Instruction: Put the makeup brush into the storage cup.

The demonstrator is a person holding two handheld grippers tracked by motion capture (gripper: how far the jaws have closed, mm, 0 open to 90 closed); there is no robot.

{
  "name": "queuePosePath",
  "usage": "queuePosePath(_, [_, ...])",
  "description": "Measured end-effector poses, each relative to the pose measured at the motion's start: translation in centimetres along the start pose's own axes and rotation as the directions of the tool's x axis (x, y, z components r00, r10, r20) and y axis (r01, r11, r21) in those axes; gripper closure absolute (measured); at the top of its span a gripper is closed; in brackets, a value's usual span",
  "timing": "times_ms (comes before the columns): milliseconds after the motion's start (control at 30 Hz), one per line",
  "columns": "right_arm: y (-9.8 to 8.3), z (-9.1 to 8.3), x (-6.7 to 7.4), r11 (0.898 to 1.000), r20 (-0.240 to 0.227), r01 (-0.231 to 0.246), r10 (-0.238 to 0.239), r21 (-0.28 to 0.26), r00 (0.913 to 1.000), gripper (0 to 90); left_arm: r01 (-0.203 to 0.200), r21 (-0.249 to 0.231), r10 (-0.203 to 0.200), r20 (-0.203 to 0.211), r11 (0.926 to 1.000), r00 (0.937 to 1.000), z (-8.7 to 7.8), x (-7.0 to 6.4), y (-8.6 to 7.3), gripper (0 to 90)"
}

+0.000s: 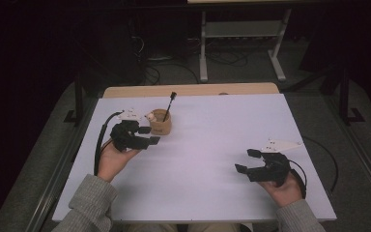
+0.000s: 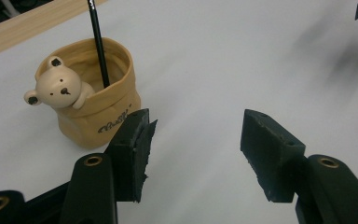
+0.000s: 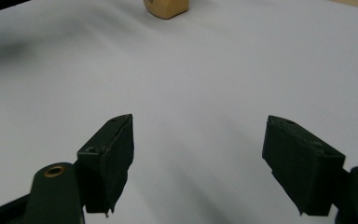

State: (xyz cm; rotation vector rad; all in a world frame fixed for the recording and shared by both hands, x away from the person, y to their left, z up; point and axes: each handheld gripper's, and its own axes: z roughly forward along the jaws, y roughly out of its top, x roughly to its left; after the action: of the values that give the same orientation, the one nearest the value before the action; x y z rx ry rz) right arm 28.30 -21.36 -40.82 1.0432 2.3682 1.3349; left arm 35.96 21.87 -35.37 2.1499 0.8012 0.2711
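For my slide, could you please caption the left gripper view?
Open left gripper beside a bear pen cup holding one pencil.

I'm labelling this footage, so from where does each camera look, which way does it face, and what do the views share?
High view: above the person's side, facing forward and down on the table; forearms, hands, left claw and right claw show.
Left gripper view: on the left claw, facing past its open jaws at the bear cup holding a pencil.
Right gripper view: on the right claw, facing across the table; open jaws show.
Shared: the cup appears in all three.
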Motion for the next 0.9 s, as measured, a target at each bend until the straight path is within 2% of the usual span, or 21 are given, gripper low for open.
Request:
queuePosePath(33, [0.0, 0.0, 0.0, 1.0, 0.001, 0.001, -0.001, 0.001, 1.0, 24.0, 0.013, -0.01, -0.013, 0.002, 0.9999, 0.9999, 0.0, -0.2, -0.1, 42.4])
queuePosePath(67, [0.0, 0.0, 0.0, 1.0, 0.0, 0.0, 0.0, 0.001, 1.0, 24.0, 0.007, -0.012, -0.007, 0.002, 0.9999, 1.0, 0.0, -0.2, -0.2, 42.4])
queuePosePath(267, [0.0, 0.0, 0.1, 1.0, 0.0, -0.001, 0.001, -0.002, 1.0, 24.0, -0.01, 0.021, 0.01, -0.01, 0.9997, 0.9999, 0.1, -0.5, -1.3, 40.9])
queuePosePath(400, [0.0, 0.0, 0.1, 1.0, 0.001, -0.001, 0.001, 0.001, 1.0, 24.0, 0.009, 0.011, -0.009, -0.008, 0.9999, 0.9999, 0.2, -0.7, -2.1, 40.0])
queuePosePath(433, [0.0, 0.1, 0.1, 1.0, 0.0, -0.001, 0.001, 0.001, 1.0, 24.0, 0.002, 0.016, -0.002, -0.008, 0.9999, 1.0, 0.2, -0.7, -2.2, 39.7])
queuePosePath(567, [0.0, 0.1, 0.1, 1.0, 0.001, 0.0, 0.0, 0.001, 1.0, 24.0, 0.015, -0.007, -0.015, -0.001, 0.9999, 0.9999, 0.2, -1.0, -2.7, 39.3])
queuePosePath(600, [0.0, 0.1, 0.1, 1.0, 0.001, -0.001, 0.001, 0.0, 1.0, 24.0, 0.003, -0.001, -0.003, -0.002, 1.0, 1.0, 0.1, -1.0, -2.8, 39.3])
queuePosePath(733, [0.0, 0.1, 0.1, 1.0, 0.002, -0.003, 0.003, 0.001, 1.0, 24.0, 0.011, -0.005, -0.011, 0.0, 0.9999, 0.9999, 0.2, -1.6, -3.4, 38.5])
queuePosePath(833, [0.0, 0.1, 0.1, 1.0, 0.001, -0.004, 0.004, 0.002, 1.0, 24.0, 0.003, 0.002, -0.003, 0.001, 1.0, 1.0, 0.1, -1.8, -3.8, 38.1])
queuePosePath(867, [0.0, 0.1, 0.1, 1.0, 0.001, -0.005, 0.005, 0.003, 1.0, 24.0, -0.011, 0.004, 0.011, -0.001, 0.9999, 0.9999, 0.1, -1.9, -3.9, 37.9])
queuePosePath(900, [0.0, 0.1, 0.0, 1.0, 0.001, -0.001, 0.001, 0.002, 1.0, 24.0, 0.001, 0.001, -0.001, 0.004, 1.0, 1.0, 0.2, -2.0, -4.1, 37.9])
